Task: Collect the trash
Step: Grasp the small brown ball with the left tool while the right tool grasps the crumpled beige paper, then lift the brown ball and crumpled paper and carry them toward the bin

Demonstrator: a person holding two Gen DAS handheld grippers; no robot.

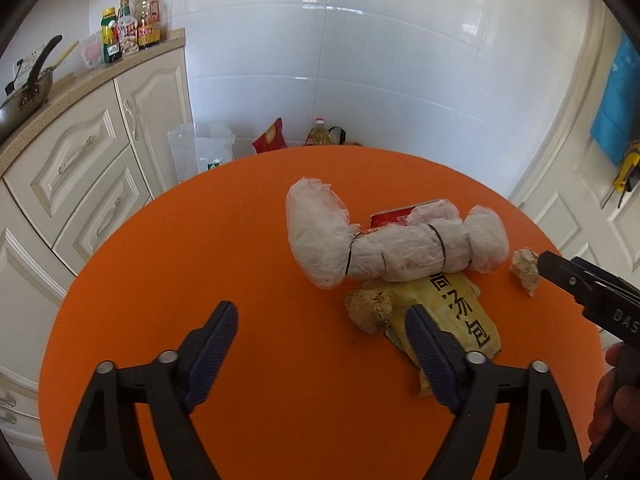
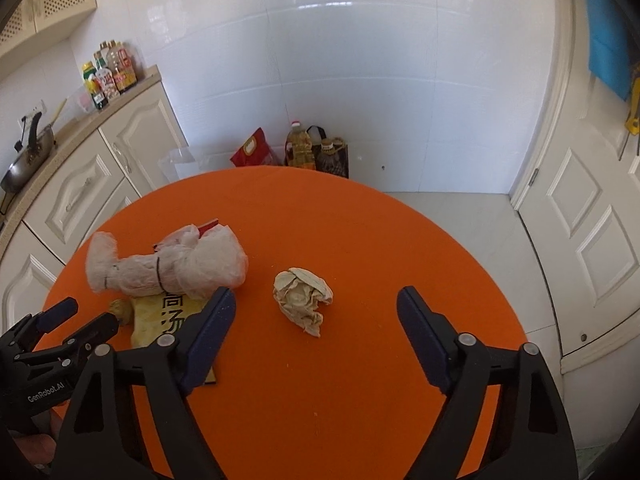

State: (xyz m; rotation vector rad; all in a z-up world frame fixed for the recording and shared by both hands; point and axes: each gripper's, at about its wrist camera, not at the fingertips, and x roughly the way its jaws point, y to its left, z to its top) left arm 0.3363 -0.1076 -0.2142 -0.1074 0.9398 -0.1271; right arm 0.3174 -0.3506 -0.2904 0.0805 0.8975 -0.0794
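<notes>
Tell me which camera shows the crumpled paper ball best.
The right wrist view: the paper ball lies whole and unblocked on the orange table, centred ahead of the open right tongs. In the left wrist view the ball is small and near the frame's right edge, just beside the right tongs' tip.

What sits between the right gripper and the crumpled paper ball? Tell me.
Nothing: in the right wrist view, only bare orange table separates the open right gripper from the paper ball.
</notes>
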